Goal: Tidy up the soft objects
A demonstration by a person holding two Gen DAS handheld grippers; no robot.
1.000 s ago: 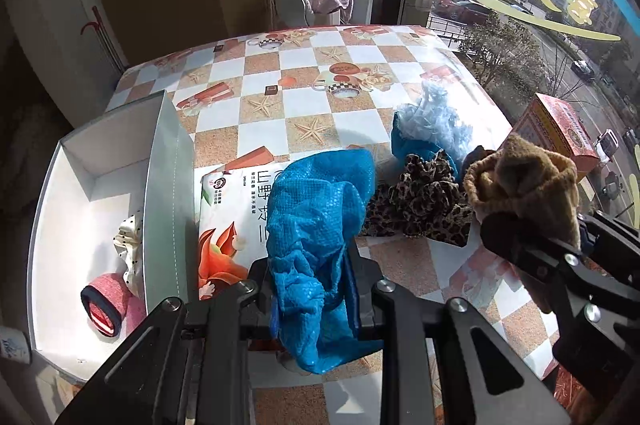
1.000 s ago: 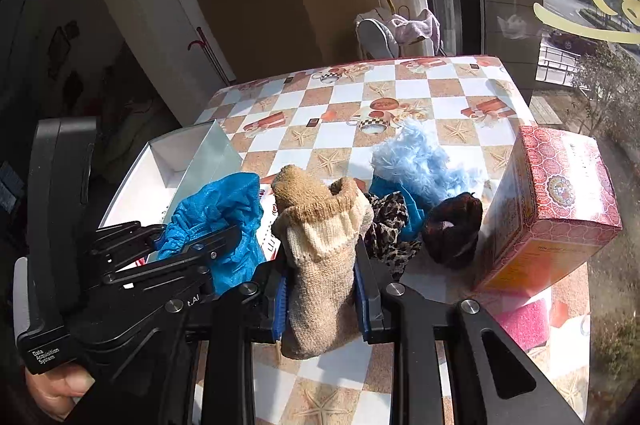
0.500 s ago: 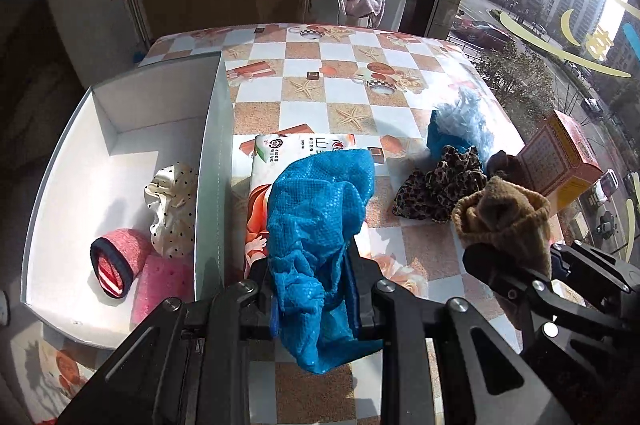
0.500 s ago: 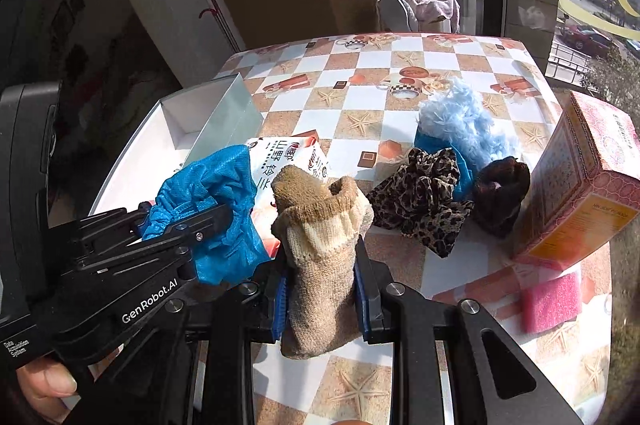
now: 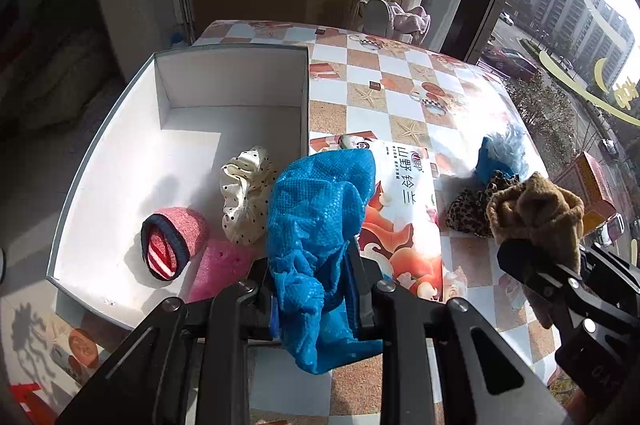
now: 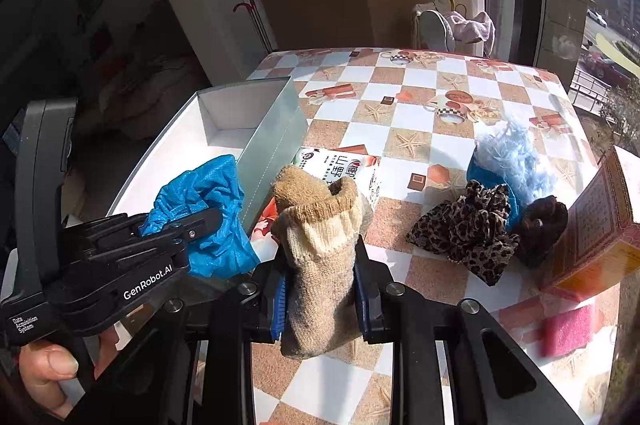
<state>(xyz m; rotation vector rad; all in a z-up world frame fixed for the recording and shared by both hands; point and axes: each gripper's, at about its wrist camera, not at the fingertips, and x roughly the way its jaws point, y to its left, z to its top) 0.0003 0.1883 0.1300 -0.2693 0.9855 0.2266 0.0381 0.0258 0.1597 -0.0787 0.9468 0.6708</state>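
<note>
My left gripper (image 5: 316, 285) is shut on a crumpled blue shoe cover (image 5: 316, 225), held above the right wall of the white box (image 5: 120, 129). It also shows in the right wrist view (image 6: 204, 217). My right gripper (image 6: 320, 289) is shut on a tan sock (image 6: 320, 265), held above the table right of the box; the sock also shows in the left wrist view (image 5: 536, 213). In the box lie a pink-and-navy sock (image 5: 172, 241), a pink sponge (image 5: 220, 273) and a white dotted scrunchie (image 5: 244, 201).
On the checkered table (image 6: 440, 93) lie a printed packet (image 5: 404, 217), a leopard scrunchie (image 6: 464, 229), a light blue fluffy item (image 6: 508, 157), a dark brown scrunchie (image 6: 540, 225), an orange-pink carton (image 6: 600, 225) and a pink sponge (image 6: 568, 329).
Both grippers moved left with their loads. The white box now fills more of the left wrist view, and the blue shoe cover hangs over its right wall.
</note>
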